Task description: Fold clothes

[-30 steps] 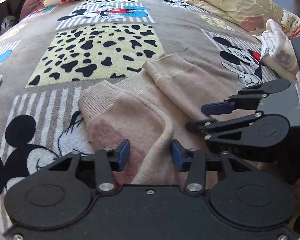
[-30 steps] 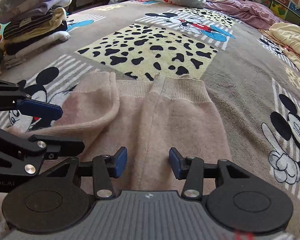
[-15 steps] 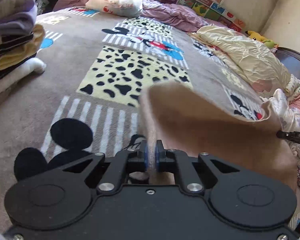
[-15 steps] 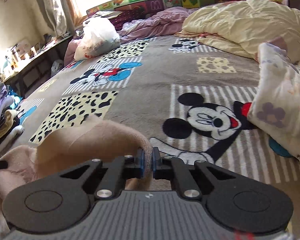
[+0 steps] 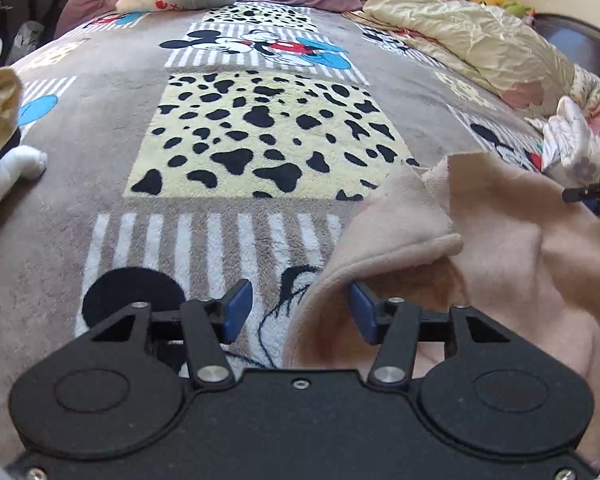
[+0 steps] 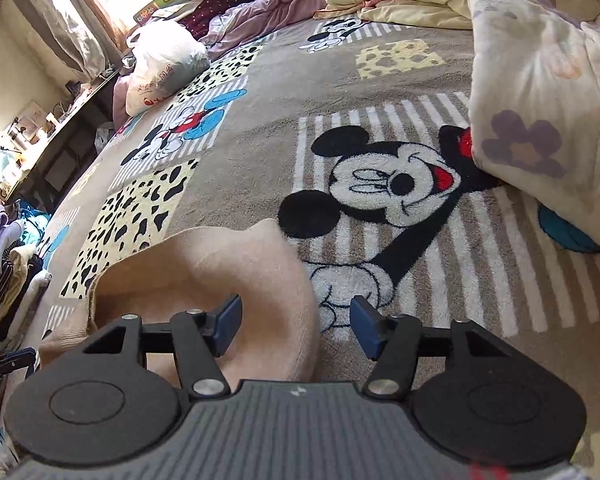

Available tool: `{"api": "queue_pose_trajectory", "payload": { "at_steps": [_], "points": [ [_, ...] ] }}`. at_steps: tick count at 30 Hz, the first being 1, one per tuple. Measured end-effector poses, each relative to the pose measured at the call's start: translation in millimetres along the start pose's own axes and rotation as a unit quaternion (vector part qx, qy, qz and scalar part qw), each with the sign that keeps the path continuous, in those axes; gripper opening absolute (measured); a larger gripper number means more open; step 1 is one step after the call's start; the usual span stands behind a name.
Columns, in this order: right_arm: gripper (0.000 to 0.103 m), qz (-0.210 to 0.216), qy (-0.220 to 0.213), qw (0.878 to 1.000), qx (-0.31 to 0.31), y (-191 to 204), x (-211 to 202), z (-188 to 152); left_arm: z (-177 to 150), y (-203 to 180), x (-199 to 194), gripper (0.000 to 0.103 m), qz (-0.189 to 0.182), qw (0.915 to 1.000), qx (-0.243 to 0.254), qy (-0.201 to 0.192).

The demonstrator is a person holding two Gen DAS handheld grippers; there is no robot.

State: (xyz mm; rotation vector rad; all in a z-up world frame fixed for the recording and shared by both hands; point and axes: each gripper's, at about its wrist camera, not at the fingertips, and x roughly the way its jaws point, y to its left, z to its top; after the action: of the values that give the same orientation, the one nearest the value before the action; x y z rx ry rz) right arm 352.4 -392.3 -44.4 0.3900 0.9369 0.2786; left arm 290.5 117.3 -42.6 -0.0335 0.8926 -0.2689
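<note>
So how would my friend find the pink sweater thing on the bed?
Start at the big grey cartoon-mouse blanket covering the bed. Near its front edge, beside the yellow black-spotted patch, lies the pink garment. It is the only plain, fuzzy, rumpled cloth lying on the blanket's pictures.

Daylight is glaring through the window (image 6: 88, 4), overexposing it; fisheye distortion is bending the edges, and corners are blurring.

- Left wrist view: mid-frame blanket (image 5: 100, 168) lay bare, free to pass.
- Pink garment (image 5: 520, 264) heaped lower right; clothes stack (image 5: 0, 120) blocked left edge.
- Right wrist view: floral pillow (image 6: 540, 100) blocked upper right; plastic bag (image 6: 160, 64) upper left.
</note>
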Motion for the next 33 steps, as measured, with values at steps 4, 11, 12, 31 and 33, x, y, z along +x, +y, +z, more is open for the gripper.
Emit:
{"api": "queue_pose_trajectory", "payload": {
  "at_steps": [4,11,12,31,33],
  "points": [
    [0.06,0.021,0.034,0.999,0.016,-10.9,22.5,11.0,7.5,-20.4,24.9,0.053,0.006,0.9943,0.107,0.004],
    [0.014,0.081,0.033,0.996,0.007,-11.9,35.9,14.1,43.5,-19.6,40.8,0.006,-0.073,0.9942,0.073,-0.031],
    [0.013,0.093,0.022,0.995,0.004,-9.9,31.6,17.5,56.8,-11.9,35.8,0.006,-0.092,0.9938,0.043,-0.046],
    [0.051,-0.068,-0.077,0.989,-0.109,5.9,-8.4,21.4,28.8,48.5,12.3,0.048,-0.02,0.9845,-0.171,-0.035],
    [0.052,-0.034,-0.09,0.994,-0.057,-12.6,-33.4,0.7,12.4,34.0,-9.9,0.048,-0.03,0.9861,-0.156,-0.048]
  ]
}}
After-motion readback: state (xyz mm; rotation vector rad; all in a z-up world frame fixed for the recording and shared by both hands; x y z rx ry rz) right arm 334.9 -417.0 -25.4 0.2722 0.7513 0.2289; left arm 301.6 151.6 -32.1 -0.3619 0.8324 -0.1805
